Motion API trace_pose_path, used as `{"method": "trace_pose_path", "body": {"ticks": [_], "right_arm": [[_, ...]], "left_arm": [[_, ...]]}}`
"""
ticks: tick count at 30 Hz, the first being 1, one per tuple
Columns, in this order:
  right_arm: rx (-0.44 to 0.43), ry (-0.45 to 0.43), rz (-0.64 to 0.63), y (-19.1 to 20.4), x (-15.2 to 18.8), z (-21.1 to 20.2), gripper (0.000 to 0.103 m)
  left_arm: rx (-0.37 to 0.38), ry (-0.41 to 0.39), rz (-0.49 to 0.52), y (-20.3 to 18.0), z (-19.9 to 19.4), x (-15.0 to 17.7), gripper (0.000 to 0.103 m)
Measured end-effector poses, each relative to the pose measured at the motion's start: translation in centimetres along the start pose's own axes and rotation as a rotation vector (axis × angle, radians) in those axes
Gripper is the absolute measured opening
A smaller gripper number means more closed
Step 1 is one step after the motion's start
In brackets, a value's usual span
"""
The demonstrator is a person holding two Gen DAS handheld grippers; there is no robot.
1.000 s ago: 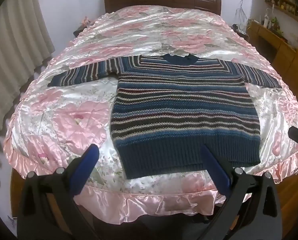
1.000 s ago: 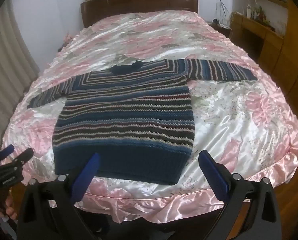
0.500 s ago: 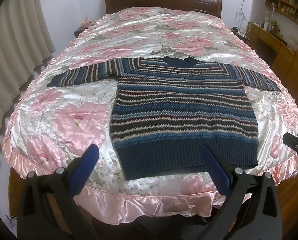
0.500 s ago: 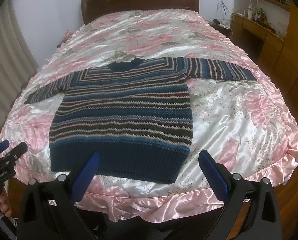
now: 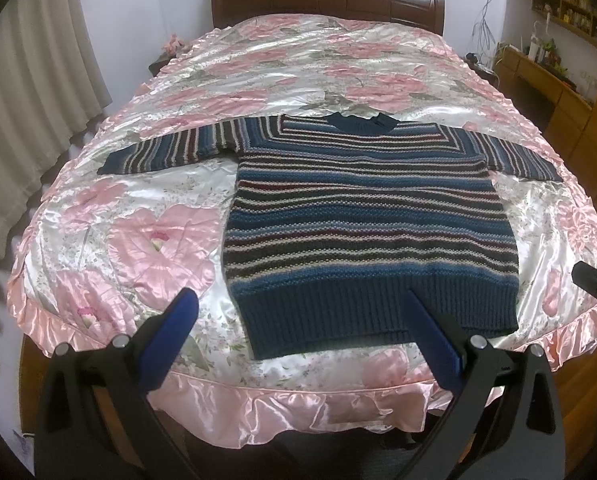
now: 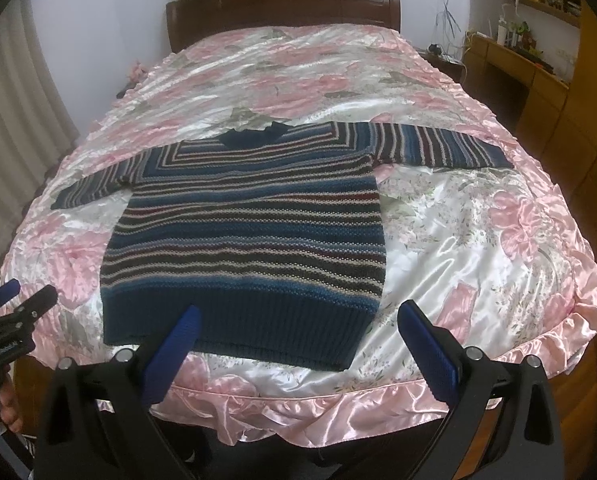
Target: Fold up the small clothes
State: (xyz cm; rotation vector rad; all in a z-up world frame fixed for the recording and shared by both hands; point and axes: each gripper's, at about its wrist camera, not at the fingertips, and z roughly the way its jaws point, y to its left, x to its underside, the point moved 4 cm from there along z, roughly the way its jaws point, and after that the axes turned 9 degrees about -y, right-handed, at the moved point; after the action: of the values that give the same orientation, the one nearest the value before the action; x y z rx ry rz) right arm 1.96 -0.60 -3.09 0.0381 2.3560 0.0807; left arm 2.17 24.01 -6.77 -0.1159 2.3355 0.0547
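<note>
Both claws have edged closer to the bed (image 5: 258, 404); left claw (image 5: 298, 300) and right claw (image 6: 298, 312) spread, empty. Sweater (image 5: 370, 232) flat near foot edge, unfolded, folding not started.

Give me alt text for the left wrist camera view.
A striped knit sweater lies flat, sleeves spread, on a pink floral satin bedspread. The open left gripper hovers near its hem, touching nothing.

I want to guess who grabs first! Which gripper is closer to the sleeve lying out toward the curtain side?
Left. The left gripper hovers open off the hem's corner on that sleeve's side. The right gripper, also open, hovers off the sweater's opposite hem corner, farther away.
</note>
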Motion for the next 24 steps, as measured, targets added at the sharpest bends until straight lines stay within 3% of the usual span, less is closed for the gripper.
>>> {"method": "trace_pose_path", "body": {"ticks": [24], "right_arm": [[0.002,-0.02,-0.015,0.47,-0.37,-0.54,0.1]], "left_arm": [[-0.009,-0.005,0.006,0.53,-0.41,0.28,0.101]]}}
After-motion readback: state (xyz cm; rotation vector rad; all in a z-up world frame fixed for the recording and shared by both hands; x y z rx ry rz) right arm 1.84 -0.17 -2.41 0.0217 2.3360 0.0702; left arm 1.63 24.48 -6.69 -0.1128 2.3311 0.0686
